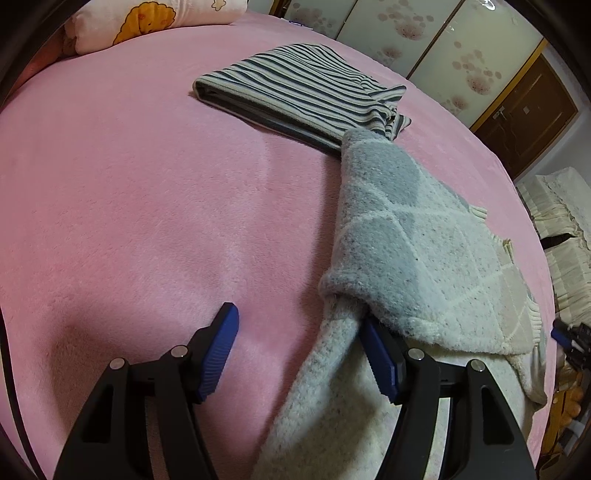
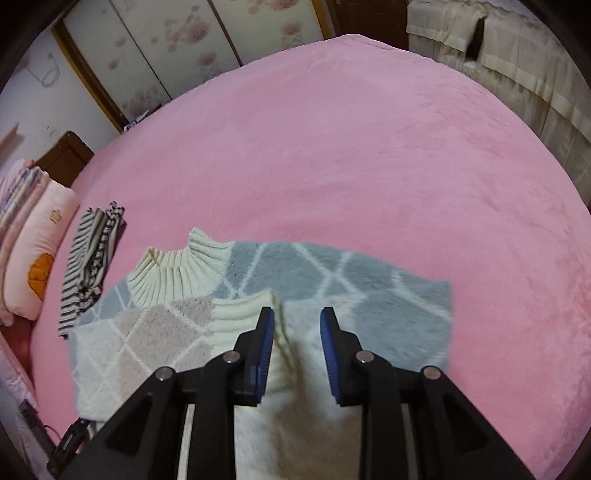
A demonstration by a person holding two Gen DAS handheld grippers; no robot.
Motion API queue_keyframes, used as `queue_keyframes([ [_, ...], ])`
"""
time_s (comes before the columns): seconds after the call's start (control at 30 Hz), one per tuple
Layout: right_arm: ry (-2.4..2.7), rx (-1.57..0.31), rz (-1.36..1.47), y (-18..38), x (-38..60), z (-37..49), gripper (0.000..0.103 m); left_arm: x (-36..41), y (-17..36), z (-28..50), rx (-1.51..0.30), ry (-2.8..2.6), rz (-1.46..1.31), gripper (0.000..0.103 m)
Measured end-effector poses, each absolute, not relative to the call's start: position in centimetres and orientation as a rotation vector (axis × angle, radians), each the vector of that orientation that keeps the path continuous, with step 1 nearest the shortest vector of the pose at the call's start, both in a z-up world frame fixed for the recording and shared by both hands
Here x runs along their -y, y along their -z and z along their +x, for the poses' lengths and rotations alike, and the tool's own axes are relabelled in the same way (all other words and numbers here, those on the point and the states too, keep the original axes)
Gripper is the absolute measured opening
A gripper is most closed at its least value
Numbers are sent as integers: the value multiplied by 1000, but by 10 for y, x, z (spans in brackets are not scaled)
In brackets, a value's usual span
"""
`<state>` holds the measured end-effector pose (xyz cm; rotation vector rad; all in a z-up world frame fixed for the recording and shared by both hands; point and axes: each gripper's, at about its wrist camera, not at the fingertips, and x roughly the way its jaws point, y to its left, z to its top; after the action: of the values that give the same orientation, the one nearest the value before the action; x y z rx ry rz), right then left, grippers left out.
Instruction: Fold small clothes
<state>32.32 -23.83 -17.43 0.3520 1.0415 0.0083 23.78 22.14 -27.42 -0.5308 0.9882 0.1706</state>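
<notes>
A fuzzy sweater (image 1: 413,236) with grey, cream and pale-pink diamonds lies on the pink blanket (image 1: 129,184). One of its sleeves runs down between the fingers of my left gripper (image 1: 301,332), close to the right pad; the jaws stand wide and do not press it. In the right wrist view the sweater (image 2: 332,273) is spread flat, its cream ribbed collar (image 2: 177,269) to the left. My right gripper (image 2: 297,325) hovers over it, jaws apart, with a cream ribbed cuff (image 2: 240,314) beside the left pad and blurred fabric below. A folded striped garment (image 1: 295,85) lies beyond.
A pillow (image 1: 147,18) with an orange print lies at the head of the bed, next to the striped garment (image 2: 88,258). Floral sliding doors (image 1: 424,37) stand behind the bed. Cream-covered furniture (image 2: 517,55) is past the far edge. A dark device (image 2: 66,439) lies by the near edge.
</notes>
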Motion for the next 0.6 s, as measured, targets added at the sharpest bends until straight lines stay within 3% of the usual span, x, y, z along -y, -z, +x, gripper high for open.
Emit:
queue_keyframes([
  [0.43, -51, -1094, 407, 216, 214, 319, 26, -209, 227, 225, -899, -158, -475, 66],
  [0.6, -40, -1061, 346, 211, 207, 314, 7, -191, 229, 265, -947, -158, -394, 66],
])
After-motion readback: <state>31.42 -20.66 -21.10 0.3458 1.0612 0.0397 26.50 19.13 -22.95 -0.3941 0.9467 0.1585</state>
